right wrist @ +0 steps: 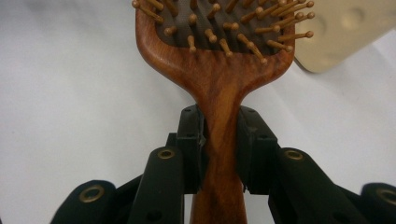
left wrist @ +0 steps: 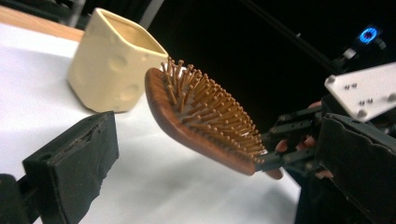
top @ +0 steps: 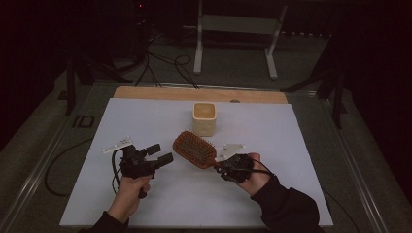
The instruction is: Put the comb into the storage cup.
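Observation:
A wooden paddle hairbrush [top: 195,148] with its bristles up hangs over the white mat [top: 145,121], just in front of a cream square cup [top: 204,118]. My right gripper [top: 221,167] is shut on the brush's handle. In the right gripper view the handle [right wrist: 219,140] runs up between the two black jaws of that gripper [right wrist: 219,119], which press on both its sides. My left gripper [top: 160,153] stands open a little to the left of the brush head, its jaws pointing at it and holding nothing. One of its pads [left wrist: 79,163] shows near the brush [left wrist: 205,121] and the cup [left wrist: 112,65].
A bare wooden strip [top: 145,92] of the table runs along the far edge of the mat. Beyond it are a white stand [top: 233,29] and cables [top: 165,68] on the dark floor. A cable [top: 63,160] loops off the mat's left side.

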Tool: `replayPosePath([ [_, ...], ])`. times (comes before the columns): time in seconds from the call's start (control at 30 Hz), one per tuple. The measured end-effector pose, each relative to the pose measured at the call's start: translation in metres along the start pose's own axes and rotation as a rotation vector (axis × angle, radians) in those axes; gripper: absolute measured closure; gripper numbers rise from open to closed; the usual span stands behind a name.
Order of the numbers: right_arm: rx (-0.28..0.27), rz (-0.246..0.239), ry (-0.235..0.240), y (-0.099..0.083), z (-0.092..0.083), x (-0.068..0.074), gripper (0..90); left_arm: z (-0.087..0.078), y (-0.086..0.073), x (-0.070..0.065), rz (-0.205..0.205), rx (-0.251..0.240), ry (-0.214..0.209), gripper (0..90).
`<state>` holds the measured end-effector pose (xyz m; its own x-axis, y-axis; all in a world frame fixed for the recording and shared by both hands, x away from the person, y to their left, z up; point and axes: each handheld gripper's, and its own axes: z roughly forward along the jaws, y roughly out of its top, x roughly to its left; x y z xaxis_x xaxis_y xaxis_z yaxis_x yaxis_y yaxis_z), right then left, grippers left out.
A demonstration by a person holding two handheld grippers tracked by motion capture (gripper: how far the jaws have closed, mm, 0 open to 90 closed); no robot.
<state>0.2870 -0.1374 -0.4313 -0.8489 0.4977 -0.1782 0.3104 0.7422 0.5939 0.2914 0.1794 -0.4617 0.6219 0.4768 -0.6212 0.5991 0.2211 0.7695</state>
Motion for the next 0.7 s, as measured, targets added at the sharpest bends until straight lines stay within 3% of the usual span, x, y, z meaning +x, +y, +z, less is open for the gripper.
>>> replayPosePath([
  [0.13, -0.005, 0.001, 0.006, 0.001, 0.001, 0.001, 73.1, 0.008, -0.002, 0.007, -0.088, -0.017, -0.035, 0.0],
  [0.27, -0.006, -0.005, 0.012, 0.003, 0.001, 0.002, 73.1, 0.017, -0.003, 0.009, -0.146, -0.024, -0.058, 0.0],
  [0.43, -0.014, -0.012, 0.014, 0.005, 0.002, 0.004, 73.1, 0.029, -0.003, 0.005, -0.159, -0.003, -0.044, 0.0],
  [0.6, -0.022, -0.021, 0.017, 0.007, 0.002, 0.006, 73.1, 0.036, -0.004, 0.003, -0.183, -0.030, -0.015, 0.1],
  [0.7, -0.026, -0.023, 0.015, 0.008, 0.002, 0.006, 73.1, 0.038, -0.004, 0.003, -0.217, -0.054, 0.002, 1.2],
])
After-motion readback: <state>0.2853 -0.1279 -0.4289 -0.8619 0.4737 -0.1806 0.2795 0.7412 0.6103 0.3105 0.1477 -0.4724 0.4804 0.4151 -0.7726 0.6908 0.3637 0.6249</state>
